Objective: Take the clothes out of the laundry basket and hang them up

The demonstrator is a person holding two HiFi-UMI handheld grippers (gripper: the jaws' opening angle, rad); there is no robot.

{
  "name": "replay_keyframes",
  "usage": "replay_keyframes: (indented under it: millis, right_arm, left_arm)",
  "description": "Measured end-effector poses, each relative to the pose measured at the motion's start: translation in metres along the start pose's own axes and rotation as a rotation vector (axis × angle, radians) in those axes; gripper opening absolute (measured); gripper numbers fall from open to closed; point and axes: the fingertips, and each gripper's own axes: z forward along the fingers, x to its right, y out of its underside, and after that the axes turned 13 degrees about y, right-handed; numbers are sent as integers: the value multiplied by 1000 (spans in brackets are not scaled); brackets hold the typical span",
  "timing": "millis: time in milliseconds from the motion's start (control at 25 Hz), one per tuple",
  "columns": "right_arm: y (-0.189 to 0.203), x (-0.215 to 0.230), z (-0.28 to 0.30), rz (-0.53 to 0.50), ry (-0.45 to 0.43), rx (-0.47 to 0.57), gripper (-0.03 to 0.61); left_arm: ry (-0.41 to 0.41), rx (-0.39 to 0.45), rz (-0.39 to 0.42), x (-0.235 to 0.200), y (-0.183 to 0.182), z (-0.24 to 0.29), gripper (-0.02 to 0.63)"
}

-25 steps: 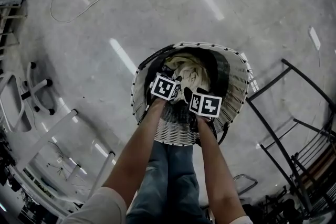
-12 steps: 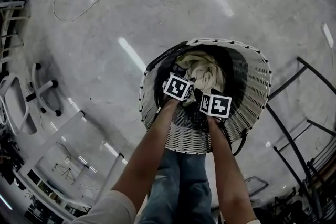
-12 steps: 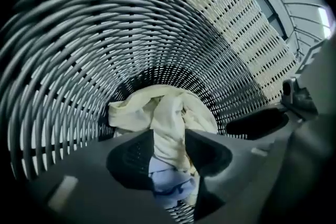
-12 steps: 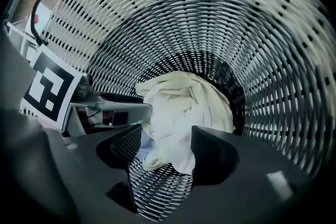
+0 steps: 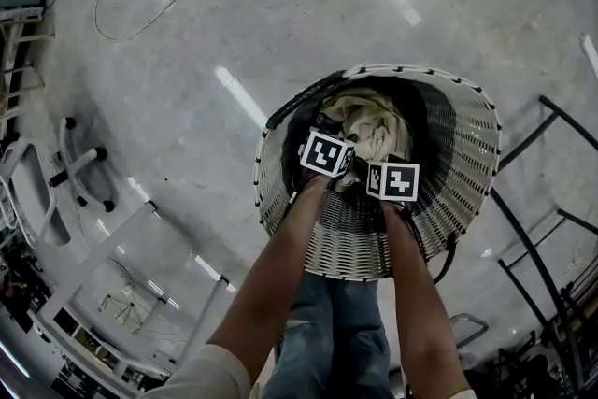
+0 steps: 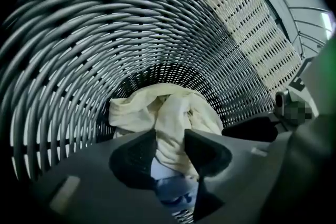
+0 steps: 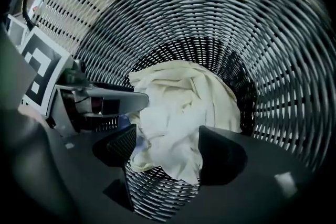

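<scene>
The cream cloth point(image 7: 178, 102) lies bunched on the floor of the basket point(image 5: 467, 154), a little toward the wall farthest from the person. A blue piece point(image 6: 168, 191) peeks out from under its near edge. Both arms reach down inside the basket.

The right gripper point(image 7: 168, 134) has just been opening its jaws, and they now stand wide. The lower fold of the cloth hangs in the gap between them, and neither pad touches it. The left gripper point(image 6: 169, 136) has a narrower gap that the cloth fills. In that dim view the pads seem not to be pinching yet.

The step in hand is taking the first grip, deep in the basket. To do it well:
- Sink each gripper until its pads straddle a thick ridge of cloth, not a thin edge that could slip out.
- Set the two bites apart on the same garment, so it comes up spread and not as a knot.
- Keep the left pads on cream only, since the blue piece sits close under them and could come along.
- Keep the tips off the basket's weave, where they could snag.
- Close firmly, then lift straight up past the rim toward the black frame point(image 5: 551, 163) beside the basket.
</scene>
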Motion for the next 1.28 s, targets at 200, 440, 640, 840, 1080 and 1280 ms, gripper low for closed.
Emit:
replay_keyframes:
  millis: [200,440,640,840,1080,1280]
  right_arm:
    - [-6,-1,8,-48,48,3,379]
    - [-5,3,15,-66,89,-18,354]
    - [-9,7,13,-67,98,2,218]
    - [-2,14,13,-76,136,-19,89]
    - [2,20,2,-44,145,-22,83]
    - [1,26,-15,22,151,10,83]
  left_arm:
    - [0,-1,4,-4,0,-1,137]
    - [1,-7,5,-6,2,-2,72]
    - [11,-8,16,-4,1,-1,38]
    - [22,-13,-8,-6,4,-2,30]
    - [33,-22,2,5,-1,-6,27]
    - [32,-11,3,14,-8,-16,25]
